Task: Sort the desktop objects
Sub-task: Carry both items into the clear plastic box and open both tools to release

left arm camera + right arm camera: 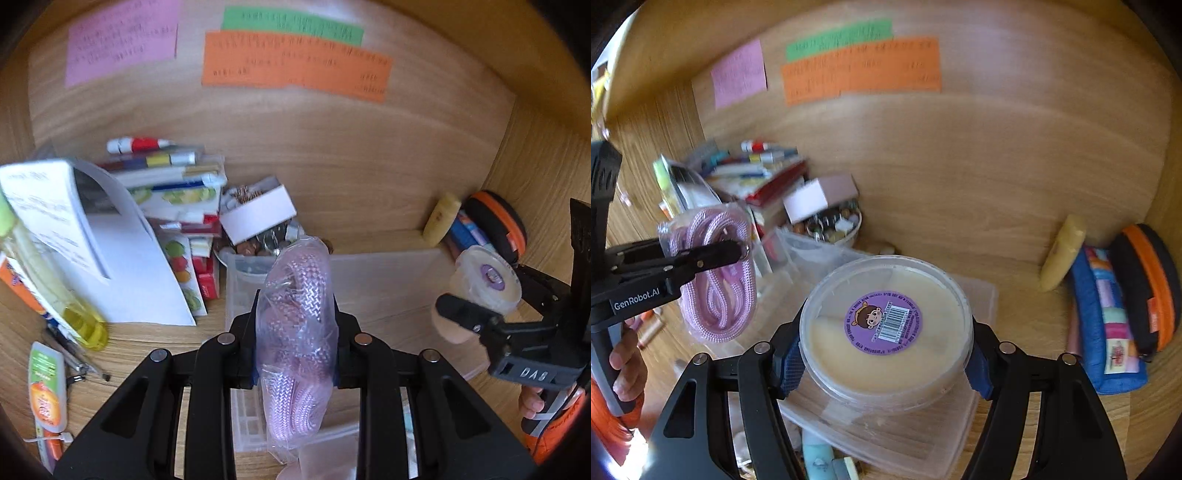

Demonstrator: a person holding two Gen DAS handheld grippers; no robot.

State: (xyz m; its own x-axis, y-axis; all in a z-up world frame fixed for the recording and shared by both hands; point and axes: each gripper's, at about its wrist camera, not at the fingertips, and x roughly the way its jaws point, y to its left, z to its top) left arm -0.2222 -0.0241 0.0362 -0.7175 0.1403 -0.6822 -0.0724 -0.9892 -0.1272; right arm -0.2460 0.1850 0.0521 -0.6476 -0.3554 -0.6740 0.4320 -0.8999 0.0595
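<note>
Between your left hand-held gripper [295, 321] pads sits a bagged pink cord [299, 314], soft and slippery; squeeze mid-coil. At 3 o'clock, your right hand-held gripper [886, 354] clamps a light, rigid lidded tub [886, 332] above the clear box [388, 280].

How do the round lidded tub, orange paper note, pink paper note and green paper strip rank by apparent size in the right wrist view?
1. Round lidded tub, inflated by nearness to the camera
2. Orange paper note
3. Pink paper note and green paper strip: too alike to rank
</note>
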